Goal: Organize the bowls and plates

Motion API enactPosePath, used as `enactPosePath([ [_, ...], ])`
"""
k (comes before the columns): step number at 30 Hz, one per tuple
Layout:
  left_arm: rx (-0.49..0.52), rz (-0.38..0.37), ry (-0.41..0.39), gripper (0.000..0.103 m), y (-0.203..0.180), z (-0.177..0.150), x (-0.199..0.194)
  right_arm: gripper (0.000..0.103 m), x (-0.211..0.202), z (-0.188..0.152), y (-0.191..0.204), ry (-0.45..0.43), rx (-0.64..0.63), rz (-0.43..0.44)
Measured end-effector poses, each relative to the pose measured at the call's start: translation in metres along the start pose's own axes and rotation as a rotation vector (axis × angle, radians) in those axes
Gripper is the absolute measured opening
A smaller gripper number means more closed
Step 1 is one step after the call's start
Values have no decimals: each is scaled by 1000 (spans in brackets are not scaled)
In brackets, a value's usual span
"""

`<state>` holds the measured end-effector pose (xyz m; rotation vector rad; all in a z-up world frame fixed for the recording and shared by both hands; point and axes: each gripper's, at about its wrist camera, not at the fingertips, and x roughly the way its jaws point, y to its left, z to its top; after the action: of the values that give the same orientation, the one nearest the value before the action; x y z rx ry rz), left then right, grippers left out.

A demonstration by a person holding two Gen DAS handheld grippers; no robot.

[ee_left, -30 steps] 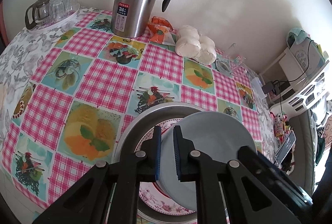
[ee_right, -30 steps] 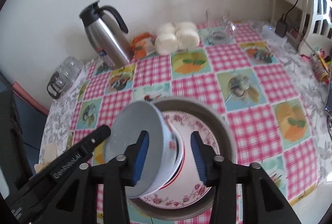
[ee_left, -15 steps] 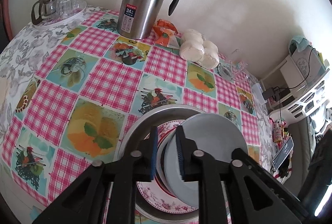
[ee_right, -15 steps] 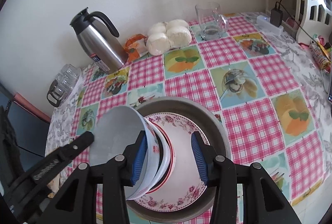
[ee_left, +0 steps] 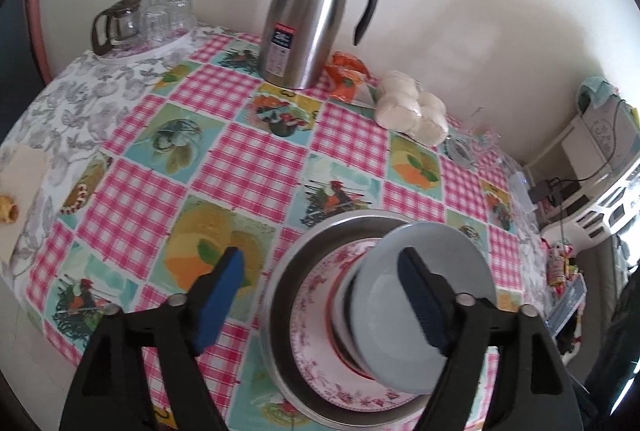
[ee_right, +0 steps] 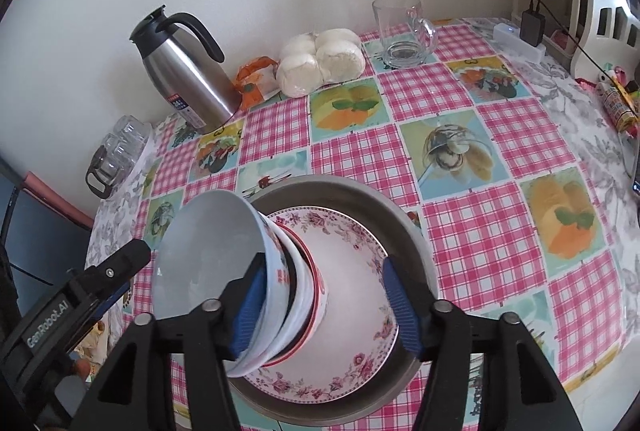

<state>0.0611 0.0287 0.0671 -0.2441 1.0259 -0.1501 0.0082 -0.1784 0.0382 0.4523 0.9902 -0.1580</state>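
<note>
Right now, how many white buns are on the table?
4 white buns, bagged in one clump between the orange packet and the glass mug: two in front, two behind. Others may be hidden underneath.

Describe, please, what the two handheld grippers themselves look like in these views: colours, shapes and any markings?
Both grippers are matte black plastic. The left gripper and right gripper each have two angular arms with silver screw heads. Their fingers carry ribbed blue pads. White lettering reading GenRobot.AI marks the left gripper's body in the right wrist view. No cables or sleeves show.
</note>
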Motion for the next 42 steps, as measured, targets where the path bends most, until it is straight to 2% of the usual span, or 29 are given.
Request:
enactPosePath([
  [8, 22, 79, -12, 96, 9, -10, -2, 82, -5, -12, -9, -10, 8, 42],
  [13, 43, 113, -38, 97, 11, -18, -8, 89, -10, -22, -12, -31, -4, 68],
  [15, 47, 122, -44, 97, 12, -21, -10, 95, -12, -26, -13, -46, -7, 74],
  [21, 61, 144, -48, 97, 18, -31, -13, 101, -20, -37, -16, -86, -9, 95],
  [32, 94, 235, -17, 97, 31, -54, -12, 103, -16, -64, -15, -91, -65, 57],
  [42, 156, 325, 17, 97, 27, -82, -7, 103, -12, -84, -21, -85, -97, -10],
])
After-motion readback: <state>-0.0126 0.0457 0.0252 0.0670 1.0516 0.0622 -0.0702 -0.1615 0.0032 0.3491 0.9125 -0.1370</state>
